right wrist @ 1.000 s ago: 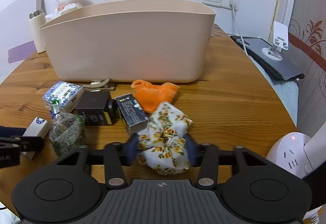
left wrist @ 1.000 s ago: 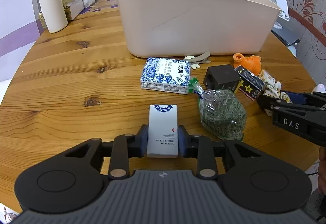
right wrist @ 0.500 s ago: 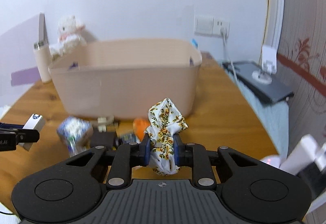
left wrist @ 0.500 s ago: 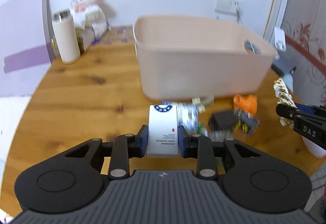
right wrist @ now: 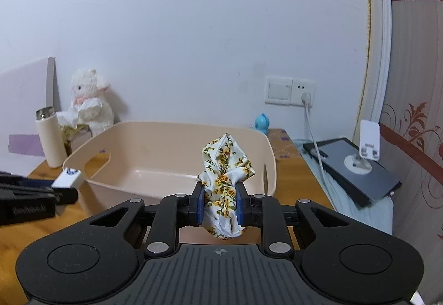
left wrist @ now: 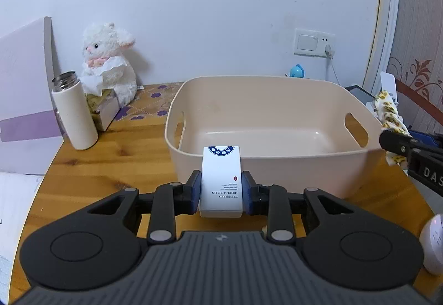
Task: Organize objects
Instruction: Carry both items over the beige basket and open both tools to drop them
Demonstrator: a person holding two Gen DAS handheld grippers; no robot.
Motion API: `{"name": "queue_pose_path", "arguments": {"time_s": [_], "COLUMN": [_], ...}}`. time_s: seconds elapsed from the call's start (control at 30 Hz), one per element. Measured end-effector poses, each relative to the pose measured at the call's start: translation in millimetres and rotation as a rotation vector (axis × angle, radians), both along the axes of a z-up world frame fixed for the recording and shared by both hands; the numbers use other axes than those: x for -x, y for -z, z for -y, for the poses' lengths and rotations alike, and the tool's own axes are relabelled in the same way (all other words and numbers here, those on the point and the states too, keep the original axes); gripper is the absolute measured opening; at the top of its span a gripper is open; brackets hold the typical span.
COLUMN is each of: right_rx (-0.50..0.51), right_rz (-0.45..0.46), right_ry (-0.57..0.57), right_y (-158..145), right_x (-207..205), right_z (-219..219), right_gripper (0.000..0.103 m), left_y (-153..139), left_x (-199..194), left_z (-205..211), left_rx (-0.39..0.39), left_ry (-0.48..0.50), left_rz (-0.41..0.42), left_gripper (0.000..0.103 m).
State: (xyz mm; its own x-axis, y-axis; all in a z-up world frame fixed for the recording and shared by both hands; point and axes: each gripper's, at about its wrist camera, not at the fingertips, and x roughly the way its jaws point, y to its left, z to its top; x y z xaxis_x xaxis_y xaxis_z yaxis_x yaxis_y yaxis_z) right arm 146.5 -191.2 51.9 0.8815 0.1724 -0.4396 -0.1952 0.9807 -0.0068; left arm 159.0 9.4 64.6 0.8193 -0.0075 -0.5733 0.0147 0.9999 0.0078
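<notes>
My left gripper (left wrist: pixel 221 191) is shut on a small white box (left wrist: pixel 221 180) with a blue round logo, held in the air at the near rim of the beige bin (left wrist: pixel 277 158). The bin's inside shows nothing in it. My right gripper (right wrist: pixel 220 204) is shut on a bunched floral cloth (right wrist: pixel 224 180), raised at the near right of the bin (right wrist: pixel 116 166). The cloth also shows in the left wrist view (left wrist: pixel 390 116), and the white box in the right wrist view (right wrist: pixel 67 179). The other table items are hidden below both views.
A white flask (left wrist: pixel 74 113), a tissue box (left wrist: pixel 103 111) and a plush lamb (left wrist: pixel 108 64) stand at the back left of the wooden table (left wrist: pixel 116 163). A tablet (right wrist: pixel 357 166) and a phone stand (right wrist: pixel 368 141) lie off the right edge. A white power strip (left wrist: pixel 433 244) sits near right.
Both grippers have risen from table level with their loads to the height of the bin's rim. The right gripper closed on the floral cloth and lifted it. The bin's inside has come into view.
</notes>
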Motion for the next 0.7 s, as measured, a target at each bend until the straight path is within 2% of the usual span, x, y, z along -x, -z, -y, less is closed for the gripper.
{"name": "queue_pose_path", "arguments": {"time_s": [0.13, 0.27, 0.4, 0.57, 0.7], "right_rx": [-0.008, -0.013, -0.012, -0.018, -0.004], "right_rz": [0.005, 0.006, 0.005, -0.014, -0.045], "right_ry": [-0.004, -0.013, -0.014, -0.006, 0.007], "right_y": [-2.5, -4.0, -4.6, -0.6, 7.9], "right_x": [-12.9, -21.1, -31.7, -44.1, -54.2], "right_z": [-2.3, -4.9, -8.3, -11.8, -14.0], "right_gripper": [0.020, 0.020, 0.020, 0.020, 0.020], "left_y": [-3.0, -14.6, -28.8, -21.2, 4.6], "left_x": [-4.7, 1.7, -10.8, -55.7, -85.9], "left_z": [-0.9, -3.5, -3.2, 5.8, 19.4], "left_rx": [0.036, 0.038, 0.048, 0.040, -0.024], "left_ry": [-0.002, -0.014, 0.001, 0.017, 0.010], "left_rz": [-0.010, 0.045, 0.077, 0.024, -0.032], "left_gripper": [0.032, 0.032, 0.032, 0.032, 0.032]}}
